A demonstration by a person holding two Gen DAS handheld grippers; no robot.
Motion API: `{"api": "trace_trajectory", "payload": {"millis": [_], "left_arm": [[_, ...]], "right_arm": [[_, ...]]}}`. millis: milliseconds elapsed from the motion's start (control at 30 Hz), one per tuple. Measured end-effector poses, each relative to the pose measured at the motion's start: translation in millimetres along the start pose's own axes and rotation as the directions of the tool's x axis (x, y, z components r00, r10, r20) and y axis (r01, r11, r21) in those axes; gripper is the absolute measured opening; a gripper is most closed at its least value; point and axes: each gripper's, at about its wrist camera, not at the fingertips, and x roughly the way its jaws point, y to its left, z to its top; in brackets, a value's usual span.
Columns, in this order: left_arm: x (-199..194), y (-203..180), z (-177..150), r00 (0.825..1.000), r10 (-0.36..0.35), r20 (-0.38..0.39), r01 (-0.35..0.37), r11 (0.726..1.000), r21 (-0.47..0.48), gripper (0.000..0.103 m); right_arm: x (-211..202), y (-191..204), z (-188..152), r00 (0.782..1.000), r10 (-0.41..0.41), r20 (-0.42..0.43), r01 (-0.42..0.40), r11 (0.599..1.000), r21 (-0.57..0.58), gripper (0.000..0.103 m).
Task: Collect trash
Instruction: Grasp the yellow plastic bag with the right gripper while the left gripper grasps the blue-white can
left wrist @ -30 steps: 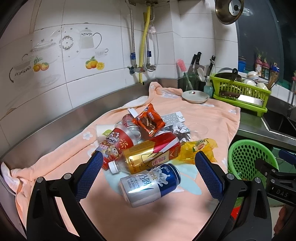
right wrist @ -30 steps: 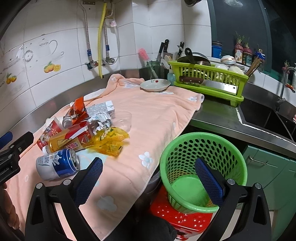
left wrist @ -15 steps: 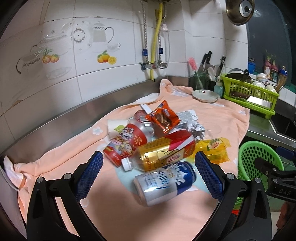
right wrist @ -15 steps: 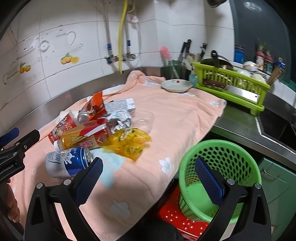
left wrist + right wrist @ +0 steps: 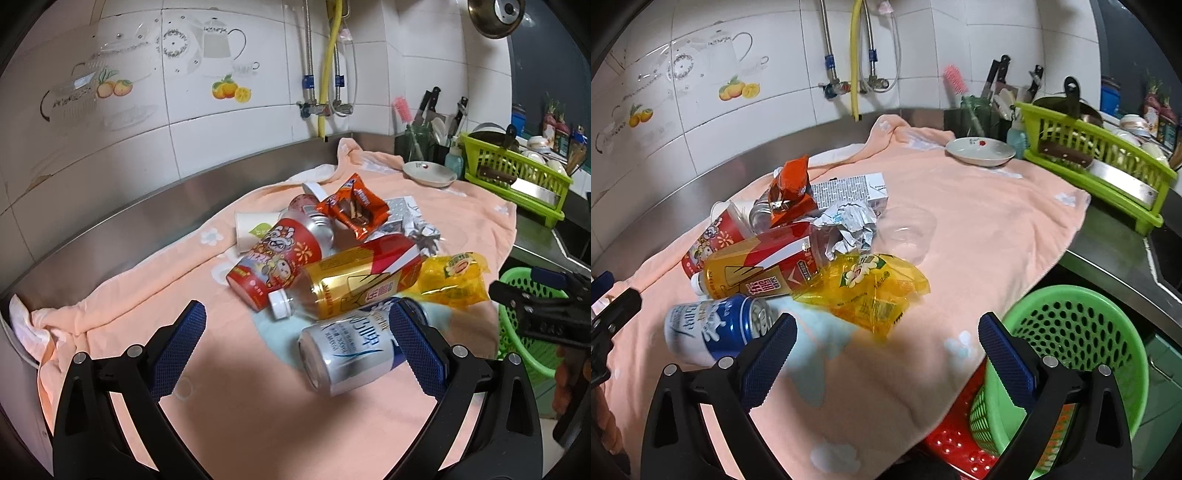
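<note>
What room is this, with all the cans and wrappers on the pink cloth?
Most likely a home kitchen. A green dish rack holds washed dishes, knives stand by the tiled wall, and water pipes run down to a steel counter.

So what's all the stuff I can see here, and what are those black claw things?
Towel: 1, peach, spread over the steel counter.
Can: 1, blue and silver, on its side, nearest the left gripper.
Bottle: 1, gold and red label, lying behind the can.
Yellow wrapper: 1, beside the bottle.
Red cup: 1, tipped over in the pile.
Orange packet: 1, on top at the back.
Foil: 1, silver, crumpled.
Carton: 1, white and grey, behind the foil.
Plate: 1, white, far end of the towel.
Rack: 1, green, right of the plate.
Basket: 1, green, below the counter edge.
Left gripper: black, blue pads, open.
Right gripper: same, open.
</note>
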Motion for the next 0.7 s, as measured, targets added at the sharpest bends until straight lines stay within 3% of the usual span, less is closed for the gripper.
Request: {"api": "trace_trajectory", "payload": {"millis": [467,700], "left_arm": [[12,-7,-9,0.998,-0.064,-0.017,0.065,0.994,0.082,0.098],[24,-11,-11,0.989,-0.141,-0.05,0.146,0.982,0.118,0.098]], "right_arm": [[60,-11,19,0.995,0.064,-0.08,-0.061,0.998,0.028,0.095],[79,-14,19,0.987,0.109,-0.12,-0.103,0.993,0.052,0.08]]}}
